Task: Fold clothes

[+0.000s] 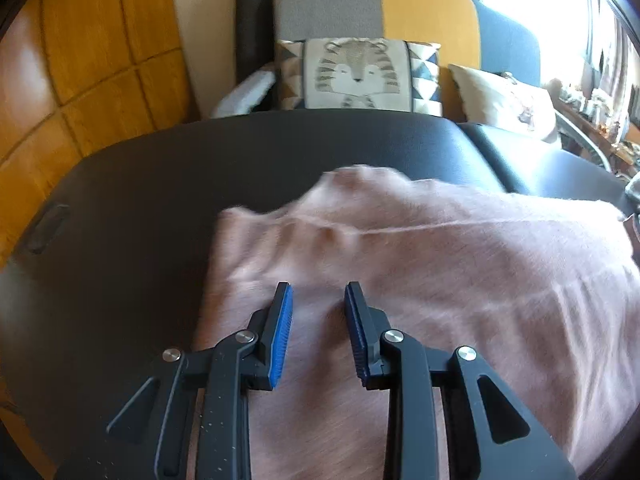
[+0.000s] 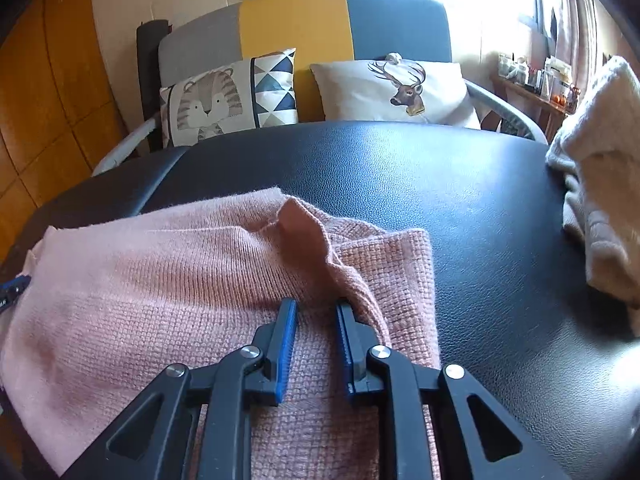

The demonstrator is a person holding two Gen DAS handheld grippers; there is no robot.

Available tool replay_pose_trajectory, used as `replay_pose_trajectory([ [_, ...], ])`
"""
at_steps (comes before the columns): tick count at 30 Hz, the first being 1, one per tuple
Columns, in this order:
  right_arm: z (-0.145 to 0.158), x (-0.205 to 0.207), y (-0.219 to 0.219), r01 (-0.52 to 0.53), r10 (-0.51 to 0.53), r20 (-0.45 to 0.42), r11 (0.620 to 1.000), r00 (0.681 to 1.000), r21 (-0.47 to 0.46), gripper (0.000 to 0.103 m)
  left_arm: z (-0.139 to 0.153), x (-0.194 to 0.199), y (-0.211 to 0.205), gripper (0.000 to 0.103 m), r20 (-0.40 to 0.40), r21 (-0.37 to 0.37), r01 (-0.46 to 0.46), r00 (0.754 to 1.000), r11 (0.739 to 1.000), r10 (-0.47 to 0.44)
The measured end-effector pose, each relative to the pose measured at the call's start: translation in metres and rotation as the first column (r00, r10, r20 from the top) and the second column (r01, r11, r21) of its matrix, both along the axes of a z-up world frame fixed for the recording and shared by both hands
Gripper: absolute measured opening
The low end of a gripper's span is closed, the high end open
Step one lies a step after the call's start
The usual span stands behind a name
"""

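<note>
Pink knitted sweater (image 2: 168,280) is lying spread over a black leather-look table (image 2: 460,200), and both tongs are hovering above it. Left tongs (image 1: 318,292) are standing partly open over the sweater's left part, nothing between the pads. Right tongs (image 2: 316,306) are standing narrowly open near the sweater's right edge, with a raised fold just beyond the tips; whether the pads are touching it I cannot tell. Bare table is lying open to the right, up to a cream garment (image 2: 596,184). Behind, a sofa (image 2: 392,20) is holding a tiger cushion (image 2: 224,100) and a deer cushion (image 2: 400,88).
</note>
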State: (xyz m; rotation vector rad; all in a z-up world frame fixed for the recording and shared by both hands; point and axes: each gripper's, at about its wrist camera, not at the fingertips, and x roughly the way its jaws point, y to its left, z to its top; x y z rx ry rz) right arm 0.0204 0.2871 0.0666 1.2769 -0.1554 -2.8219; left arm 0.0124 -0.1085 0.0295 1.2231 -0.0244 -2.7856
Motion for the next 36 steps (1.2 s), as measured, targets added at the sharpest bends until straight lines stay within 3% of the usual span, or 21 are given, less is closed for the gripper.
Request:
replay_pose_trajectory([
  [3, 0.0, 0.001, 0.001, -0.001, 0.001, -0.002, 1.0, 1.0, -0.017, 0.019, 0.003, 0.024, -0.024, 0.029, -0.014, 0.046, 0.036, 0.999, 0.998, -0.035],
  [9, -0.001, 0.003, 0.005, -0.001, 0.001, -0.006, 0.999, 1.0, -0.049, 0.019, 0.022, 0.097, -0.076, 0.03, -0.116, 0.252, 0.008, 0.993, 0.968, 0.022],
  [12, -0.001, 0.003, 0.005, -0.001, 0.001, -0.008, 0.999, 1.0, -0.046, 0.019, 0.025, 0.12, -0.07, 0.03, -0.141, 0.291, 0.068, 0.99, 0.954, -0.028],
  [13, -0.001, 0.003, 0.004, -0.001, 0.0, -0.008, 0.999, 1.0, -0.042, 0.019, 0.025, 0.124, -0.063, 0.03, -0.139, 0.279, 0.094, 0.989, 0.956, -0.056],
  [18, -0.001, 0.003, 0.001, 0.0, 0.0, -0.01, 1.0, 1.0, -0.025, 0.019, 0.002, 0.119, -0.029, 0.03, -0.011, 0.07, 0.098, 0.995, 0.993, -0.097],
  [19, -0.001, 0.003, 0.0, 0.0, 0.0, -0.01, 1.0, 1.0, -0.026, 0.019, -0.002, 0.12, -0.027, 0.033, -0.01, 0.024, 0.1, 0.995, 0.995, -0.099],
  [20, -0.001, 0.003, 0.001, -0.002, 0.002, -0.008, 0.999, 1.0, -0.033, 0.019, -0.002, 0.119, -0.03, 0.045, -0.008, 0.012, 0.094, 0.996, 0.995, -0.094],
  [21, -0.001, 0.003, 0.002, -0.005, 0.004, -0.006, 0.999, 1.0, -0.04, 0.019, -0.002, 0.119, -0.034, 0.058, -0.004, 0.013, 0.086, 0.996, 0.996, -0.086],
  [23, -0.001, 0.003, 0.003, -0.012, 0.011, -0.003, 0.999, 1.0, -0.049, 0.018, -0.003, 0.118, -0.042, 0.067, 0.005, 0.014, 0.07, 0.998, 0.997, -0.07],
  [26, -0.001, 0.003, 0.003, -0.012, 0.012, -0.004, 0.999, 1.0, -0.048, 0.018, 0.003, 0.114, -0.053, 0.066, 0.018, 0.072, 0.02, 1.0, 0.997, -0.021],
  [28, -0.001, 0.003, 0.001, -0.014, 0.014, -0.001, 0.999, 1.0, -0.037, 0.019, 0.017, 0.114, -0.051, 0.066, -0.035, 0.118, 0.011, 0.999, 0.993, -0.007],
  [32, 0.009, 0.006, 0.008, -0.037, 0.041, 0.034, 0.994, 0.999, -0.102, 0.019, 0.059, 0.111, -0.016, 0.066, -0.207, 0.176, 0.11, 0.976, 0.978, -0.072],
  [36, 0.028, 0.03, 0.025, -0.018, 0.014, -0.016, 0.974, 1.0, -0.227, 0.02, 0.078, 0.085, 0.047, 0.066, -0.244, 0.164, 0.264, 0.945, 0.951, -0.22],
])
